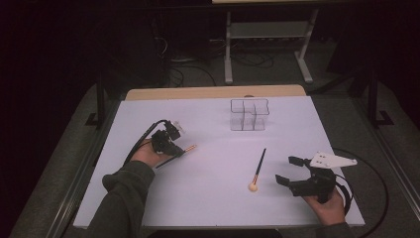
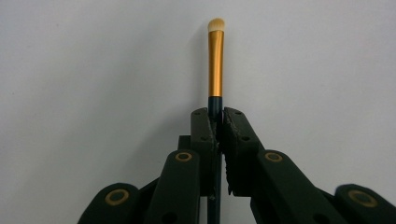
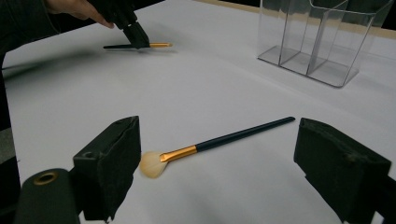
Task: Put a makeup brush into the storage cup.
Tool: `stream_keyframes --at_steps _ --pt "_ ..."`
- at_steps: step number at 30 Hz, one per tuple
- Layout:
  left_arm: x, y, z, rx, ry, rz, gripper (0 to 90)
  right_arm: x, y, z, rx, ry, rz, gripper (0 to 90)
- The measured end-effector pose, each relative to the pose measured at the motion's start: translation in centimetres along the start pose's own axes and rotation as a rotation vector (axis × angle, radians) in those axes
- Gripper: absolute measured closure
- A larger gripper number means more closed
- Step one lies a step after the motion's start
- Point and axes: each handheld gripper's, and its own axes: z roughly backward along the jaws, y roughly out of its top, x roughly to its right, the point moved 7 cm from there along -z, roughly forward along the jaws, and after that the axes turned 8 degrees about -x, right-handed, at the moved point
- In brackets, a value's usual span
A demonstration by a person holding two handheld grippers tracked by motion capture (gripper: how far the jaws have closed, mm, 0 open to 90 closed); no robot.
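Left gripper (image 2: 218,122) jaws clamp the small brush (image 2: 215,60) near the desk's left edge; right gripper (image 3: 217,158) jaws gape, empty, needing closure on the large brush (image 3: 219,140)

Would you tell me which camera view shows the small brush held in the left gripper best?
The left gripper view: the small brush stands large between the shut jaws, gold ferrule and pale tip sharp. The high view shows a tiny tip beside the left gripper. The right gripper view shows it far off.

Dim room, evenly lit white table (image 1: 208,198), soft shadows, sharp.
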Motion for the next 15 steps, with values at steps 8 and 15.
stream_keyframes --at_steps 8,15 --pt "0.5 0.1 1.0 0.027 -0.024 -0.017 83.2 0.1 0.0 0.0 -0.005 -0.002 -0.002 14.1" --pt "0.9 0.2 1.8 0.051 -0.042 -0.027 83.2 0.0 -0.1 -0.2 -0.01 -0.004 -0.006 14.1"
